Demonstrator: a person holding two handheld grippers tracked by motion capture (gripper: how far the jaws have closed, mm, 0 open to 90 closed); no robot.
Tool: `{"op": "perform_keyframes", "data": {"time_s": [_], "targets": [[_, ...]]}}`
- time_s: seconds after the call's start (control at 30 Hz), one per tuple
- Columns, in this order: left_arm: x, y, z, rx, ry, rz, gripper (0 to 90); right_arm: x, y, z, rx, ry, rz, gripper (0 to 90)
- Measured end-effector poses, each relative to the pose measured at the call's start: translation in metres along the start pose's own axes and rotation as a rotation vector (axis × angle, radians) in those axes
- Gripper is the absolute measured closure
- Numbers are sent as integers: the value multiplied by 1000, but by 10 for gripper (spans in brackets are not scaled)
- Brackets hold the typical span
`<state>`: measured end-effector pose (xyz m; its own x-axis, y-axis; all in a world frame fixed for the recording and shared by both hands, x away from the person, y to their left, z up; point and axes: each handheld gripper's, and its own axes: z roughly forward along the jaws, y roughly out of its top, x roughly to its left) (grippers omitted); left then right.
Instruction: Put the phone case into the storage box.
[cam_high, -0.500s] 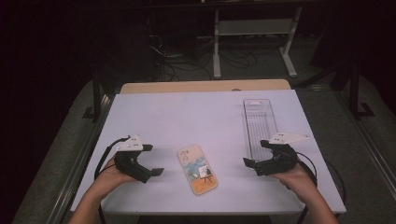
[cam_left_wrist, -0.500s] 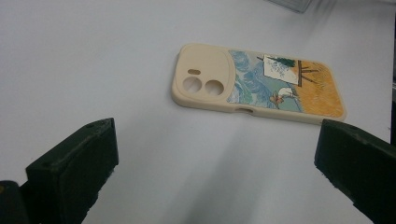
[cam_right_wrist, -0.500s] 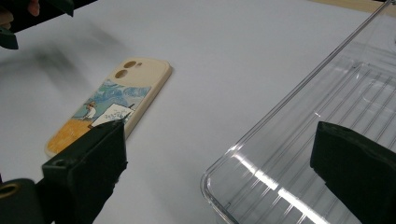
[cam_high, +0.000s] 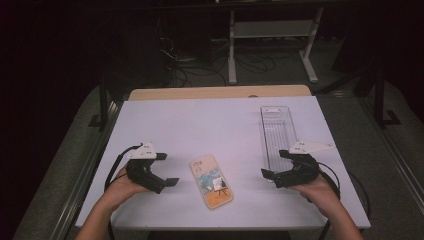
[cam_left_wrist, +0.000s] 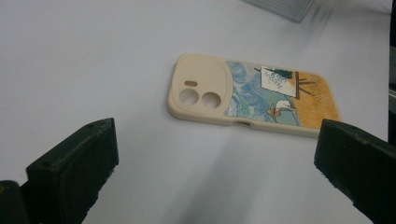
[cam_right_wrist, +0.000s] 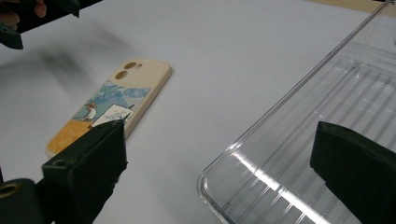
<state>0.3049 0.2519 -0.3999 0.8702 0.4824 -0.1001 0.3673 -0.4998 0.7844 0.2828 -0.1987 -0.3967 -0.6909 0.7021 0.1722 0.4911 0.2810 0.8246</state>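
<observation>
Left gripper (cam_high: 167, 169): jaws spread wide, nothing between them, held low over the bench and aimed at the phone case; same spot and same spread as half a second ago.
Right gripper (cam_high: 272, 165): jaws likewise wide apart and empty, pointed inward, near jaw over the close end of the tray; no shift from the earlier picture either.
Phone case (cam_left_wrist: 252, 95): flat on the bench, printed back up, just ahead of the left gripper and apart from both pads; camera cut-outs toward the far end in the high view; unmoved.
Clear tray (cam_right_wrist: 322, 121): empty, long and ribbed, directly ahead of the right gripper, well apart from the left one.
Bench (cam_high: 200, 120): white top, otherwise bare around both grippers.
Change: none worth naming; both hands and the case as before.
Meaning: probably a pause before the reach; case not yet touched, pick-up not begun.
Next, as judged: left gripper forward and down to straddle the case across its narrow width, then close on its edges.
</observation>
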Motion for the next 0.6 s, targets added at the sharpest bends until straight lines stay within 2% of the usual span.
{"op": "perform_keyframes", "data": {"time_s": [0.47, 0.6], "targets": [[-7, 11, 9, -19, -36, 0, 0, 1, 2, 1, 2, -1, -1, 33], [-8, 15, 13, -27, -52, 5, 28, 1, 2, 1, 3, -1, -8, 33]]}}
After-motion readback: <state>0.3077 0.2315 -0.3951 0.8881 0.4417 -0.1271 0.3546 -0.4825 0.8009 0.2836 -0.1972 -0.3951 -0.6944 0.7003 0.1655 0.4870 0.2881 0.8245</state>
